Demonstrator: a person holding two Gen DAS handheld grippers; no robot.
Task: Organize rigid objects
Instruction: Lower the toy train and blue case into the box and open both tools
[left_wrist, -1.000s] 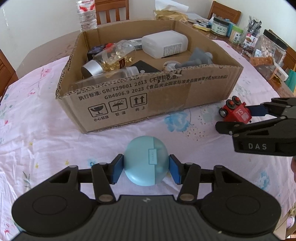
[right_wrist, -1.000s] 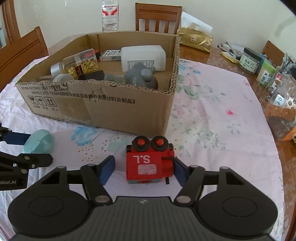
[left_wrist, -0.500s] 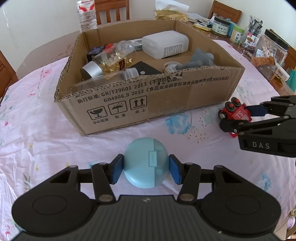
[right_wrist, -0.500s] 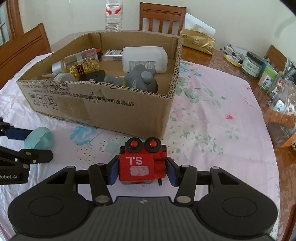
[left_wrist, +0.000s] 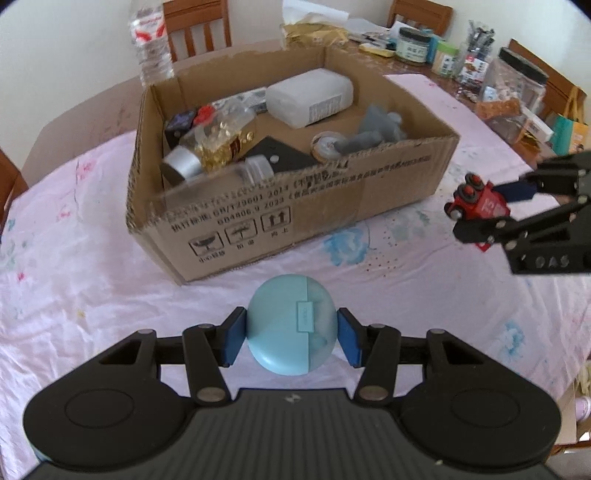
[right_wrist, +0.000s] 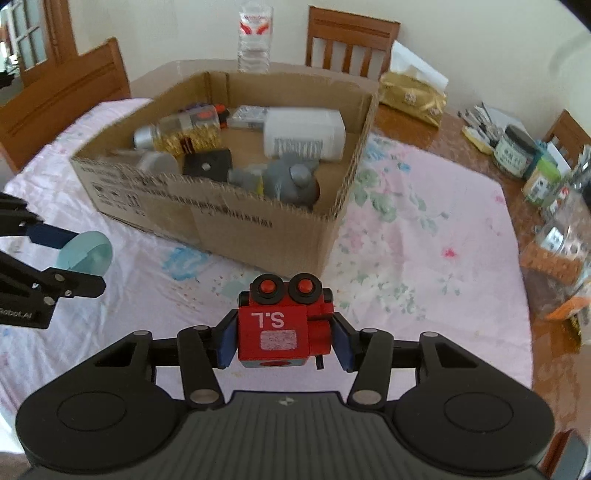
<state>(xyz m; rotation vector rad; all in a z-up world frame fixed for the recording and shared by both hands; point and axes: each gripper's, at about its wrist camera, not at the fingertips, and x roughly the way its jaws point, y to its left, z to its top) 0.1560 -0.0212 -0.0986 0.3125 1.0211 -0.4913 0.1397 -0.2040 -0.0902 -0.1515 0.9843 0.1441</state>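
My left gripper (left_wrist: 291, 341) is shut on a light blue rounded case (left_wrist: 291, 325) and holds it above the tablecloth, in front of the cardboard box (left_wrist: 295, 218). My right gripper (right_wrist: 282, 338) is shut on a red toy train (right_wrist: 282, 325) marked "S.L" and holds it lifted near the box's right front corner (right_wrist: 328, 236). The train also shows in the left wrist view (left_wrist: 478, 203), and the blue case in the right wrist view (right_wrist: 86, 253). The box holds a white plastic bottle (right_wrist: 303, 134), a capsule bottle (right_wrist: 177, 134), a grey figure (right_wrist: 291, 181) and a black block (right_wrist: 207, 164).
A water bottle (right_wrist: 255, 35) and wooden chairs (right_wrist: 351, 38) stand behind the box. Jars and clutter (right_wrist: 532, 162) line the table's right side, with a gold packet (right_wrist: 412, 98) at the back. A floral pink cloth (right_wrist: 424, 236) covers the table.
My right gripper closed on the red train and lifted it off the cloth. Both grippers have risen, so the box now shows from higher up.
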